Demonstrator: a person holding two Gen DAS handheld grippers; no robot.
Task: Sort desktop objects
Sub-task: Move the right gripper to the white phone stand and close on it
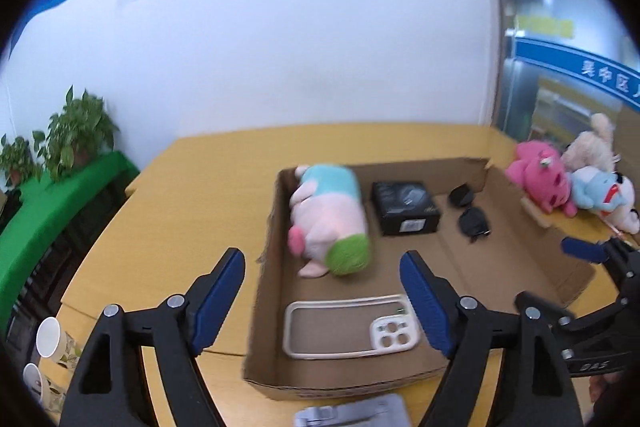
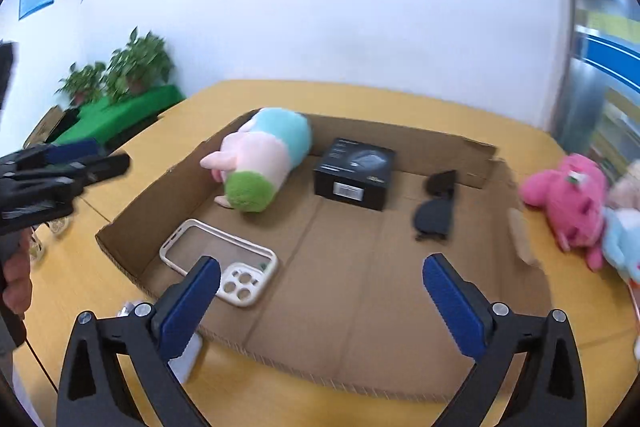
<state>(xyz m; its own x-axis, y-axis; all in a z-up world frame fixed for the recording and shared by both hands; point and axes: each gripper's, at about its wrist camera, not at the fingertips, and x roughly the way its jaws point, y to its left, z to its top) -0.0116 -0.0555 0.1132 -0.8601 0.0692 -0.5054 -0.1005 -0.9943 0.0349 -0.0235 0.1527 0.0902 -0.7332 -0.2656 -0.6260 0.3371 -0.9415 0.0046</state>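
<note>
A shallow cardboard tray [image 1: 272, 383] [image 2: 360, 307] lies on the yellow table. In it lie a pastel plush toy [image 1: 332, 219] [image 2: 264, 163], a black box [image 1: 404, 207] [image 2: 356, 173], dark sunglasses [image 1: 470, 213] [image 2: 436, 211] and a white phone case [image 1: 352, 327] [image 2: 220, 263]. My left gripper [image 1: 322, 301] is open and empty above the tray's near left corner. My right gripper [image 2: 320, 303] is open and empty over the tray's near edge; it also shows in the left wrist view [image 1: 600, 267].
Pink, blue and cream plush toys [image 1: 560, 183] [image 2: 572, 203] lie right of the tray. A silvery flat object [image 1: 352, 413] lies at the tray's near side. Paper cups [image 1: 52, 343] stand at the table's left. Potted plants [image 2: 132, 71] stand on a green shelf.
</note>
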